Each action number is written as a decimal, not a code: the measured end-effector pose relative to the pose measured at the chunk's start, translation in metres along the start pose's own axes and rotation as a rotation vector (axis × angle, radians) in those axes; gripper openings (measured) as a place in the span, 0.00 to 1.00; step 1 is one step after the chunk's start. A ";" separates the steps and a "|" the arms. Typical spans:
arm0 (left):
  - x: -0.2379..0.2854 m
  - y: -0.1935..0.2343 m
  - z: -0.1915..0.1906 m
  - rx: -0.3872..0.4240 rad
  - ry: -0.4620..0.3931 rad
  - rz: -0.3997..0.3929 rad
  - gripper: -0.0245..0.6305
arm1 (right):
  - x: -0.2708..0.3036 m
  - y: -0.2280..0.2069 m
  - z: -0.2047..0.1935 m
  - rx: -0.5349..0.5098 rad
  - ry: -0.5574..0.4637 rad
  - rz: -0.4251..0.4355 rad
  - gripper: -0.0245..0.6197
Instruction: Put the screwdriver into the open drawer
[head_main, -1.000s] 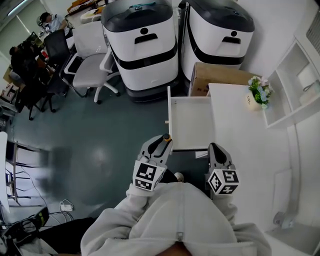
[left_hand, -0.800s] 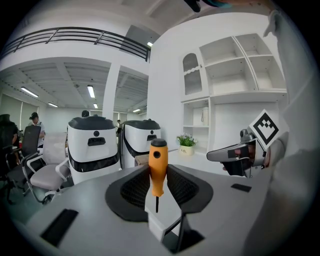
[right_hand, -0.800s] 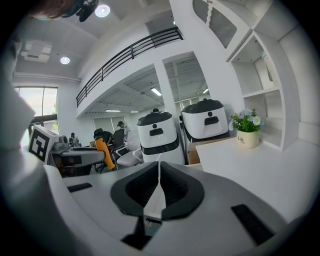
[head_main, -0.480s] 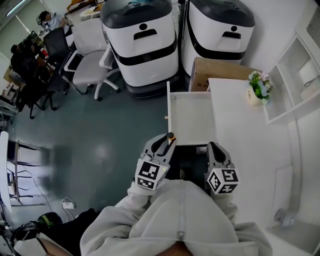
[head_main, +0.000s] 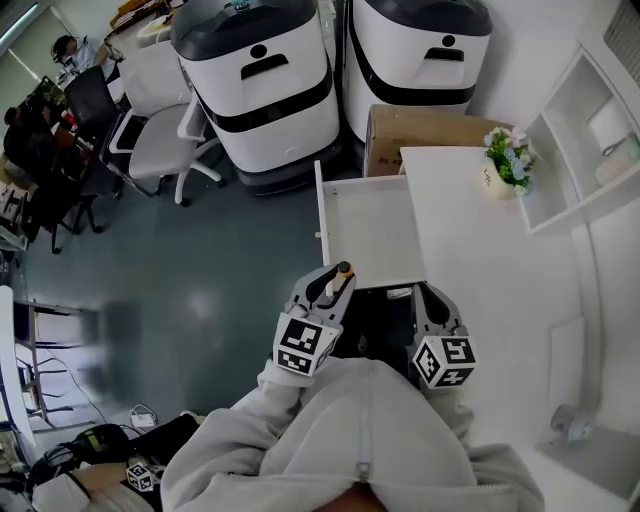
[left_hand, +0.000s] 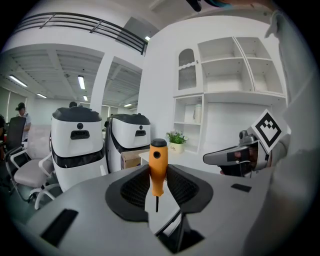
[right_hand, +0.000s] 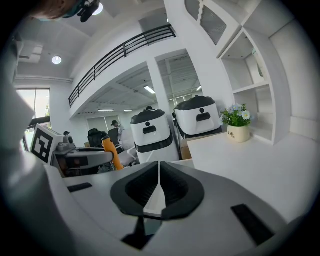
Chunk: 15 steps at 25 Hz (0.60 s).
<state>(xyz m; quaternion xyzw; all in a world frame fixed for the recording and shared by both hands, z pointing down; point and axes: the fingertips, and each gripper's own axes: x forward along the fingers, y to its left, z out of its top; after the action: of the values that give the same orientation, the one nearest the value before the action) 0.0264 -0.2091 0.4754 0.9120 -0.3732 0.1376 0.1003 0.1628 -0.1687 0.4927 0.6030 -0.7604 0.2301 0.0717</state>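
Observation:
My left gripper (head_main: 333, 279) is shut on the screwdriver (head_main: 341, 274). In the left gripper view its orange handle (left_hand: 158, 167) stands upright between the pads, black cap on top and thin shaft pointing down. In the head view the gripper hovers at the near left corner of the open white drawer (head_main: 370, 232), which looks empty. My right gripper (head_main: 428, 298) is level with it at the drawer's near right corner. Its jaws (right_hand: 159, 172) are shut with nothing between them. From the right gripper view, the screwdriver (right_hand: 111, 152) shows at the left.
The drawer sticks out from a white desk (head_main: 480, 270) carrying a small flower pot (head_main: 505, 160). Beyond it stand a cardboard box (head_main: 420, 125) and two big white machines (head_main: 255, 80). White shelves (head_main: 585, 130) are at the right, an office chair (head_main: 150, 135) at the far left.
My left gripper with the screwdriver has moved a little forward and right, toward the drawer's near edge. The right gripper has stayed put. The head view has shifted.

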 end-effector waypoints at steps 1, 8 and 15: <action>0.003 0.001 -0.001 -0.001 0.004 -0.003 0.22 | 0.002 -0.002 0.000 0.000 0.001 -0.003 0.09; 0.040 0.015 -0.008 -0.048 0.017 -0.020 0.22 | 0.019 -0.016 0.005 -0.004 0.009 -0.029 0.09; 0.087 0.031 -0.033 -0.095 0.114 -0.025 0.22 | 0.039 -0.035 0.021 -0.016 0.011 -0.057 0.10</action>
<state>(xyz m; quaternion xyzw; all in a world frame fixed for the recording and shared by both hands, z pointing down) 0.0580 -0.2778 0.5369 0.9015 -0.3615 0.1701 0.1664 0.1896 -0.2187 0.4983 0.6225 -0.7444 0.2254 0.0870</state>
